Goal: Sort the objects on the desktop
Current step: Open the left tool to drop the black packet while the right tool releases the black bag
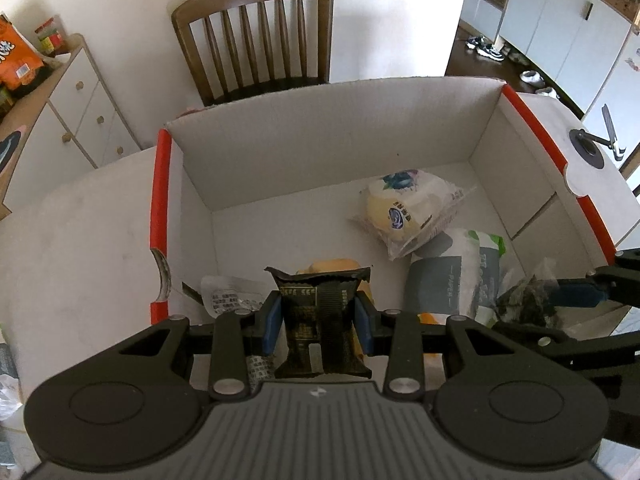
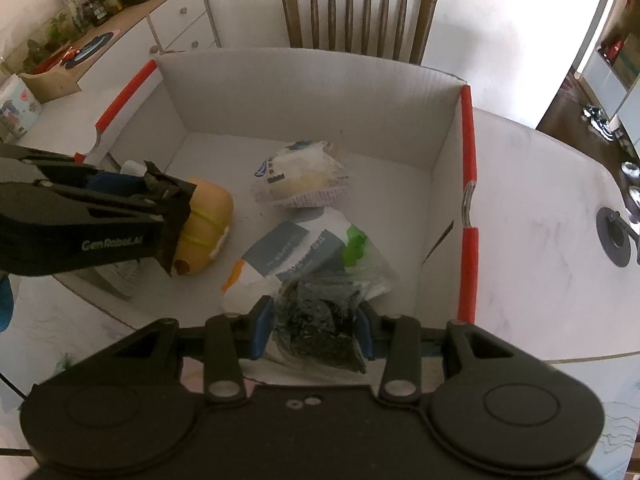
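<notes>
Already poised above the cardboard box [image 1: 320,128]: left claw [image 1: 318,322] clenched on dark wrapper [image 1: 320,320], long axis pointing forward; right claw [image 2: 314,326] clamping black-flecked packet [image 2: 316,320]. Straight below both, open box floor; right claw nearer the tissue pack [image 2: 296,248].

Left claw [image 1: 318,322] clamped; right claw [image 2: 314,330] clamped.

Soft daylight, fairly bright; the wall [image 1: 380,8] behind the chair [image 1: 256,36] washes out. Fisheye bending curves the edges, corners darken, and shadows inside the cardboard box [image 2: 304,92] stay faint.
</notes>
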The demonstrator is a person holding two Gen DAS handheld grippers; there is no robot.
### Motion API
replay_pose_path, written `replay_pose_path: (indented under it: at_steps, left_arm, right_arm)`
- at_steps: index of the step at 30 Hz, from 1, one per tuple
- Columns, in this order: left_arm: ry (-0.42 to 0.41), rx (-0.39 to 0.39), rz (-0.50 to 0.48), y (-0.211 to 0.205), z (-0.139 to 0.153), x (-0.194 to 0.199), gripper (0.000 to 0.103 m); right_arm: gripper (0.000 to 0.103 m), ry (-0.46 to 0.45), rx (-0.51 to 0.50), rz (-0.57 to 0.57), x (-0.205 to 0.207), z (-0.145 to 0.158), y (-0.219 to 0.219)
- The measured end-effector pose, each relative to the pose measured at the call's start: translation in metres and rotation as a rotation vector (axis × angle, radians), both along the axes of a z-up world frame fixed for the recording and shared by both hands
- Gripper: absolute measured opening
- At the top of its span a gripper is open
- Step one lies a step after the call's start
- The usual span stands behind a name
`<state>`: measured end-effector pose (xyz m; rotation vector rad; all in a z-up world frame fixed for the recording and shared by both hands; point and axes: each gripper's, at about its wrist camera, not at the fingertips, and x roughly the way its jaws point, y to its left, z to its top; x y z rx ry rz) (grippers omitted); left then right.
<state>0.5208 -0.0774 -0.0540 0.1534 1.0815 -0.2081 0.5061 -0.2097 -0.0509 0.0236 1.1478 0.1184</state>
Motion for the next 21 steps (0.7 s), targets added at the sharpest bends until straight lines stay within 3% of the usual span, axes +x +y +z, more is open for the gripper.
replay_pose_path:
  at_steps: [8,13,16,21]
  left_arm:
    - [0.037,0.006,0.004,0.003,-0.007,-0.003,0.037]
    - [0.034,-0.009,0.003,0.004,-0.005,-0.007,0.046]
    - [0.022,-0.021,-0.003,0.002,-0.001,-0.011,0.055]
    - [-0.004,-0.034,0.009,0.006,0.008,-0.016,0.062]
  right_arm:
    - [0.044,-0.002,0.020,0.002,0.000,0.002,-0.001]
    - [0.051,-0.013,0.038,0.001,-0.002,0.005,-0.002]
    - [0.064,-0.028,0.029,-0.001,-0.003,0.008,-0.001]
    - [0.067,-0.038,0.038,-0.006,-0.007,0.015,-0.005]
